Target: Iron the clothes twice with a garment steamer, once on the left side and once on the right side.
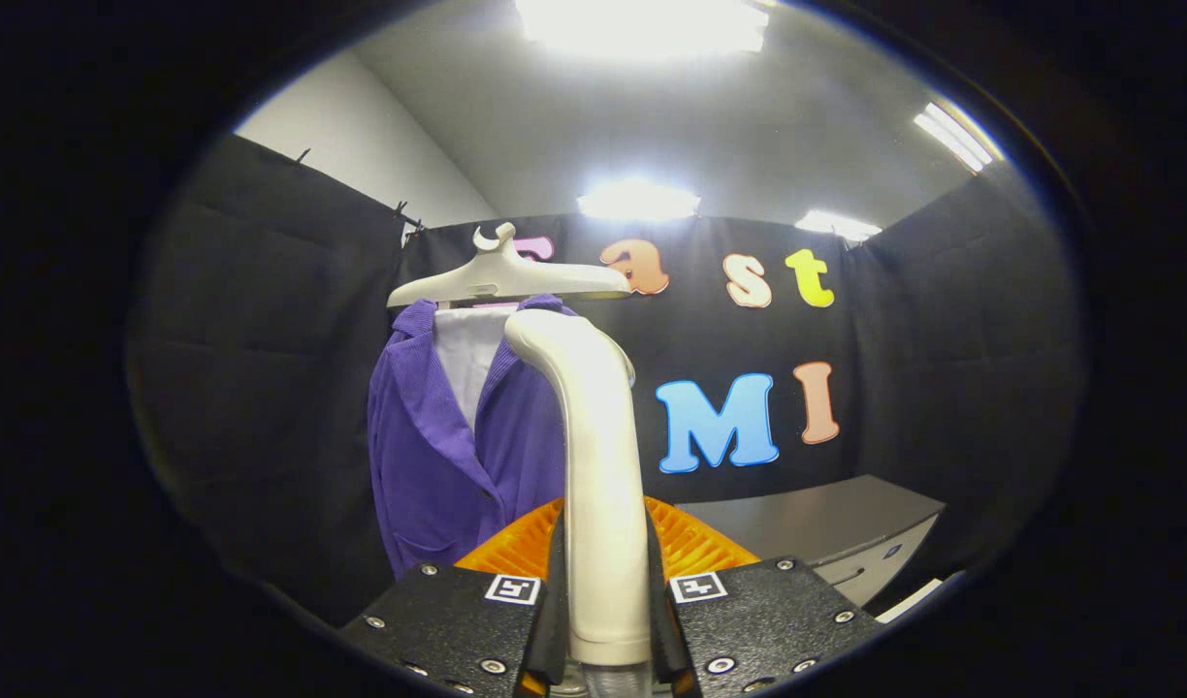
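the gripper (605, 582) is clamped on the steamer (593, 456) handle, both fingers pressing it; a purple jacket (438, 456) hangs just beyond on a hanger (501, 276).

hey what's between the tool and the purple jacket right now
In the gripper view, the tool is shut on the steamer handle, whose head rises in front of the purple jacket.

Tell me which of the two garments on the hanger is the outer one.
The purple jacket: it wraps around the white garment. The gripper is shut on the steamer handle.
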Available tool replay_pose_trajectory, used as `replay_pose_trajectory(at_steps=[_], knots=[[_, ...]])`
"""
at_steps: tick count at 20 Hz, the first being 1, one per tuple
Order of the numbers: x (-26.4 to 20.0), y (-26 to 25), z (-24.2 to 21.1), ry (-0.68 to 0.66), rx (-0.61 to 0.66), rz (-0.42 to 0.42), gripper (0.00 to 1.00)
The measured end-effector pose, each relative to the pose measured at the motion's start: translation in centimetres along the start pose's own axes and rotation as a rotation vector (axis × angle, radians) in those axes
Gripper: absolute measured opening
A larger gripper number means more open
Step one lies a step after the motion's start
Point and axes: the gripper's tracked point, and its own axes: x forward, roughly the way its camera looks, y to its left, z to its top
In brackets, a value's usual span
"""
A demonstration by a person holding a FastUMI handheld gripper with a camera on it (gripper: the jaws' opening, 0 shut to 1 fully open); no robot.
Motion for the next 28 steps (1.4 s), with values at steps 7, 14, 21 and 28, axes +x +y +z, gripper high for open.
replay_pose_trajectory(at_steps=[7,14,21,28], knots=[[2.9,0.7,-0.5,-0.028,-0.049,-0.065,0.34],[6.6,2.2,-1.4,-0.021,-0.163,-0.103,0.34],[7.6,2.2,-4.3,0.029,-0.206,-0.150,0.34],[6.4,2.2,-7.9,0.092,-0.222,-0.142,0.34]])
